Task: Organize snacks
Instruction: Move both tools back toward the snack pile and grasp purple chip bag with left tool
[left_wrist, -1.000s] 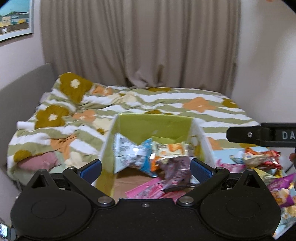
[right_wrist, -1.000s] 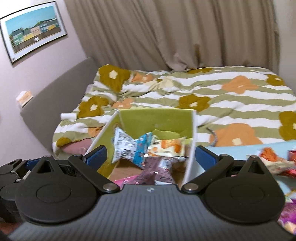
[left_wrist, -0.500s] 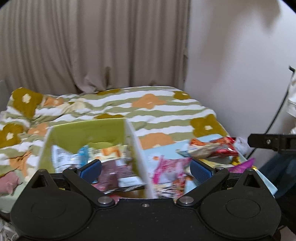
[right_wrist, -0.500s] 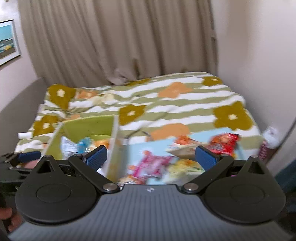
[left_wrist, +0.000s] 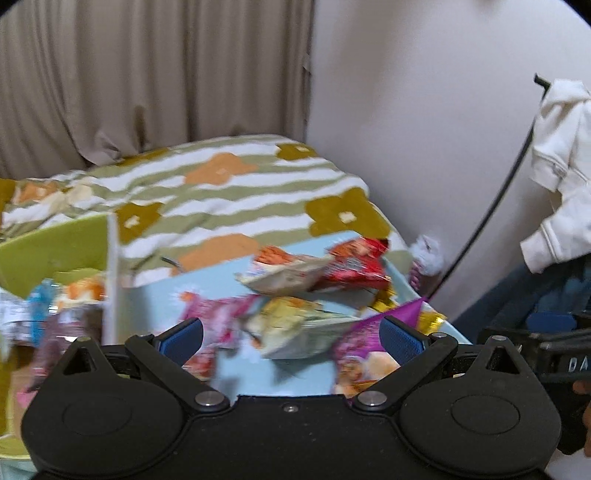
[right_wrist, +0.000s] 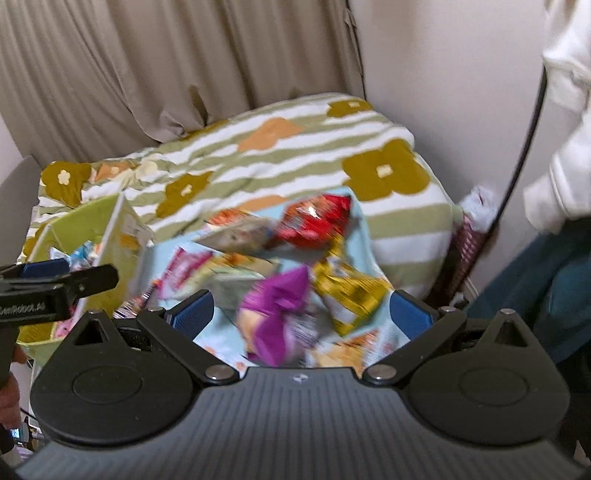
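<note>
Both the left gripper (left_wrist: 291, 334) and right gripper (right_wrist: 301, 312) are spread and empty; better to settle squarely over the purple packet (right_wrist: 275, 314) at twelve o'clock before pinching.

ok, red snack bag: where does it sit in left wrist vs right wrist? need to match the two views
Left wrist: the red snack bag lies right of centre, at the far end of the light blue sheet.
Right wrist: the red snack bag lies at centre, above the purple bag.
Shared landmark: the green box, left of the snack pile in both views.
</note>
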